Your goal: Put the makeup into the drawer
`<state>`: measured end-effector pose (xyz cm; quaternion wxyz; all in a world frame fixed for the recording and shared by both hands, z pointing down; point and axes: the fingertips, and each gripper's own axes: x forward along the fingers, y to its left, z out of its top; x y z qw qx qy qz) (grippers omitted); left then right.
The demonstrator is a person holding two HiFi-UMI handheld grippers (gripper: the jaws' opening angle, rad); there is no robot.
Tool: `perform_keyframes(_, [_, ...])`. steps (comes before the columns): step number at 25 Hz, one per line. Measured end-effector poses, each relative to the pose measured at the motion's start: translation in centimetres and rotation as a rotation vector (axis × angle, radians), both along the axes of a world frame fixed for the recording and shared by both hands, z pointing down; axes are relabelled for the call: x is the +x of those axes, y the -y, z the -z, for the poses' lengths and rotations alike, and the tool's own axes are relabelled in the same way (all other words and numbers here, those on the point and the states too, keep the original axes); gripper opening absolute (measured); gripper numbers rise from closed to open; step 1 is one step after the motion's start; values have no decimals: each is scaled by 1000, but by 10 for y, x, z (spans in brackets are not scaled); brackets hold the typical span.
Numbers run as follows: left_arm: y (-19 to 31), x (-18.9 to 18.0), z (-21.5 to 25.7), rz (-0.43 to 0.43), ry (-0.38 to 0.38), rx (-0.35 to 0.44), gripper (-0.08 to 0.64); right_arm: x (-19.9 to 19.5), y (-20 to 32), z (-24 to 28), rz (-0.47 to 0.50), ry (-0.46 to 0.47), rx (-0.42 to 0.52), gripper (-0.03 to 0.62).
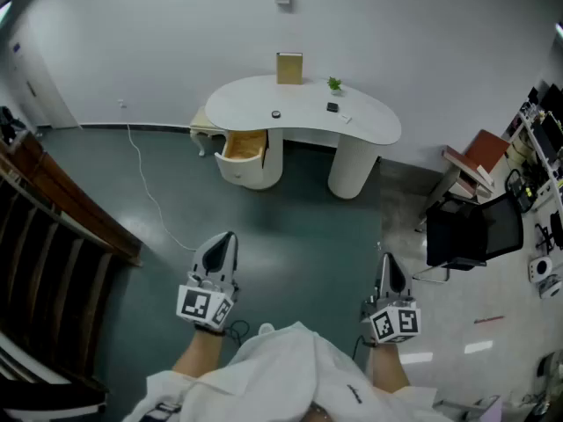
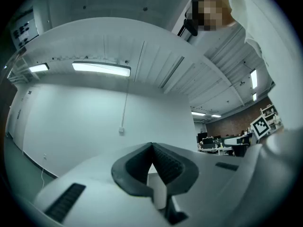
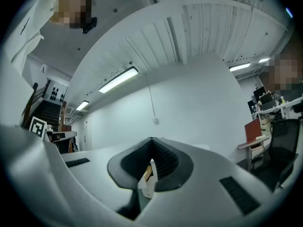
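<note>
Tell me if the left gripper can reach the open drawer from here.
Probably not: the left gripper is far short of the drawer, floor between. Nothing blocks the way; stepping closer should do.

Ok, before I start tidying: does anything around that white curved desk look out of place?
The wooden-lined drawer in one pedestal of the white curved desk stands pulled open, and a thin white cable trails loose across the teal floor. Nothing spilled or damaged shows.

No legible text (any view) — none
</note>
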<state>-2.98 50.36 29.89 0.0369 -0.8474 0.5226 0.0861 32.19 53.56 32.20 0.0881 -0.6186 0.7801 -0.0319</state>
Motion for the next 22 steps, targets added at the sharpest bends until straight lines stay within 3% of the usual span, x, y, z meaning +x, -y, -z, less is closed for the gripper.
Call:
perform_keyframes(11, [7,-7,0,-3,-6,11,18,-12,5,-4,17,22,10,17])
perform_keyframes(19, [10,-5,1,-61,-21,14,18,-29,7,-7,24,20,0,17])
perform_keyframes(22, [13,-2,-2,-100,-13,-3,57,-35,9,-7,23,18,-2,17])
